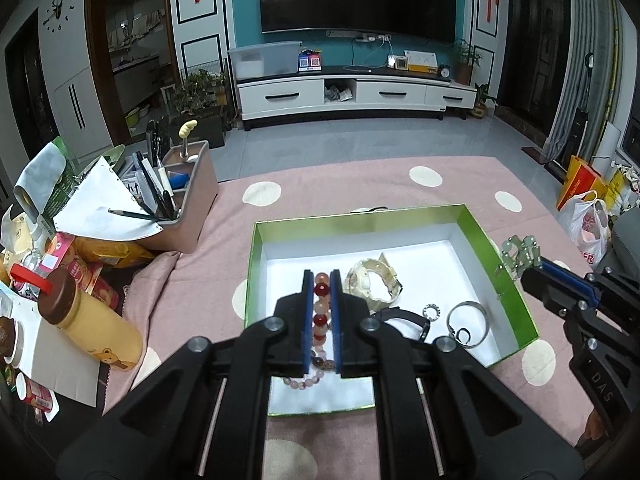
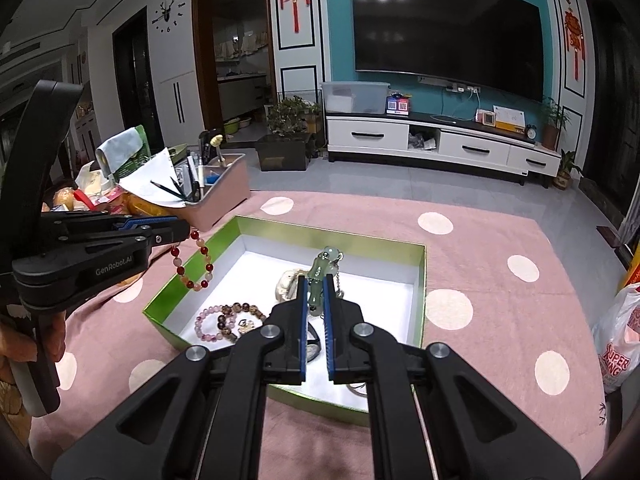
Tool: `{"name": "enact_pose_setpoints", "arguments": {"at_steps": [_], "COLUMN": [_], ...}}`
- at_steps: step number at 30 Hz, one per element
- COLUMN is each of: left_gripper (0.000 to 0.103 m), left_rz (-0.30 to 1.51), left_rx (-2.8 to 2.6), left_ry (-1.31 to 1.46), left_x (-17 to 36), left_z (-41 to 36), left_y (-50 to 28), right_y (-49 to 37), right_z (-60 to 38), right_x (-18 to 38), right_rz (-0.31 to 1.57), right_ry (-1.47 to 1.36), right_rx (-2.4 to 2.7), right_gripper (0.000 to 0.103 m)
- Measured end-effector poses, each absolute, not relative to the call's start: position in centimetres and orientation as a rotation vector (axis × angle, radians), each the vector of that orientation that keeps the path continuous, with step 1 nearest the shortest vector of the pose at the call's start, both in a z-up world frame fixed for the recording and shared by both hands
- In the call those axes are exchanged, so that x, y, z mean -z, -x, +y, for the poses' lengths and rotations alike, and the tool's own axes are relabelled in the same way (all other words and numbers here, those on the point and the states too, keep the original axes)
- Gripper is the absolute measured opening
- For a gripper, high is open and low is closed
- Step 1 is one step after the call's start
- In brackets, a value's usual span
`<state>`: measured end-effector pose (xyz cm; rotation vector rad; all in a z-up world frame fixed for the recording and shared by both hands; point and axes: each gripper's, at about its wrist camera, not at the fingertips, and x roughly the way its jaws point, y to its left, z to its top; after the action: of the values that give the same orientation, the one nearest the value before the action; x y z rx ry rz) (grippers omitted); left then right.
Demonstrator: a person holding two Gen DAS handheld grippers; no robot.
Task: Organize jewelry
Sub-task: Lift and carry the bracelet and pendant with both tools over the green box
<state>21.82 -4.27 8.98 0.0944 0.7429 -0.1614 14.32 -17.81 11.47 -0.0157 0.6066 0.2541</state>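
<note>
A green box point(image 1: 506, 276) with a white inside sits on the pink dotted cloth; it also shows in the right wrist view point(image 2: 423, 276). My left gripper point(image 1: 322, 276) is shut on a red and pink bead bracelet point(image 1: 321, 290), held above the box's left side; the bracelet hangs from it in the right wrist view point(image 2: 192, 262). My right gripper point(image 2: 316, 280) is shut on a pale green jade pendant point(image 2: 320, 268) with a chain, above the box; in the left wrist view the pendant point(image 1: 518, 254) hangs over the box's right wall.
The box holds a cream watch point(image 1: 374, 280), a black watch point(image 1: 404, 316), a silver bangle point(image 1: 468, 322), a small ring point(image 1: 431, 312) and bead bracelets point(image 2: 228, 320). A pen holder point(image 1: 182, 208), a yellow bottle point(image 1: 92, 320) and snacks crowd the left. A plastic bag point(image 2: 618, 340) lies right.
</note>
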Motion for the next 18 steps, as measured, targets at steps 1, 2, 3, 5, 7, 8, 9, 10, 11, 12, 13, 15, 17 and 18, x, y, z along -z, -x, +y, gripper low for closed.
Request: {"name": "enact_pose_setpoints", "arguments": {"at_steps": [1,2,3,5,7,8,9,10,11,12,13,15,17,18], "left_gripper": [0.007,0.007,0.007,0.007,0.007,0.007,0.007,0.007,0.007,0.007,0.007,0.007,0.007,0.007], "left_rz": [0.746,0.749,0.752,0.760,0.764,0.766,0.767,0.769,0.772,0.774,0.776,0.781,0.785,0.787], "left_rx": [0.160,0.159,0.158,0.157,0.156,0.155,0.155,0.156,0.156,0.155,0.155,0.155,0.155,0.156], "left_ry": [-0.098,-0.099,-0.099,-0.099,-0.102,-0.104,-0.105,-0.105,-0.106,-0.106,-0.106,-0.108,-0.109,-0.109], "left_x": [-8.8,-8.6,-8.4,-8.0,-7.7,-7.6,-7.5,-7.3,-7.2,-7.1,-6.9,-6.7,-6.4,-6.3], "left_z": [-4.4,-4.4,-4.5,-4.6,-4.7,-4.7,-4.8,-4.8,-4.9,-4.9,-4.9,-5.0,-5.0,-5.0], "left_y": [-22.0,-22.2,-22.4,-22.8,-23.1,-23.2,-23.3,-23.4,-23.5,-23.6,-23.7,-23.9,-24.1,-24.1], "right_y": [-14.6,-14.8,-15.0,-15.5,-15.9,-16.1,-16.2,-16.4,-16.6,-16.7,-16.8,-17.1,-17.3,-17.5], "right_z": [-17.9,-18.0,-18.0,-18.1,-18.2,-18.3,-18.3,-18.3,-18.2,-18.3,-18.3,-18.2,-18.3,-18.3], "right_x": [-11.4,-11.3,-11.2,-10.9,-10.7,-10.6,-10.5,-10.4,-10.3,-10.2,-10.2,-10.0,-9.9,-9.8], "right_rz": [0.609,0.613,0.615,0.621,0.628,0.630,0.633,0.636,0.639,0.641,0.643,0.648,0.653,0.655], "right_ry": [0.015,0.014,0.014,0.013,0.010,0.010,0.011,0.013,0.014,0.014,0.014,0.014,0.014,0.014], "right_rx": [-0.252,-0.249,-0.246,-0.240,-0.236,-0.234,-0.233,-0.231,-0.229,-0.228,-0.227,-0.224,-0.223,-0.222], "right_gripper": [0.007,0.007,0.007,0.007,0.007,0.007,0.007,0.007,0.007,0.007,0.007,0.007,0.007,0.007]}}
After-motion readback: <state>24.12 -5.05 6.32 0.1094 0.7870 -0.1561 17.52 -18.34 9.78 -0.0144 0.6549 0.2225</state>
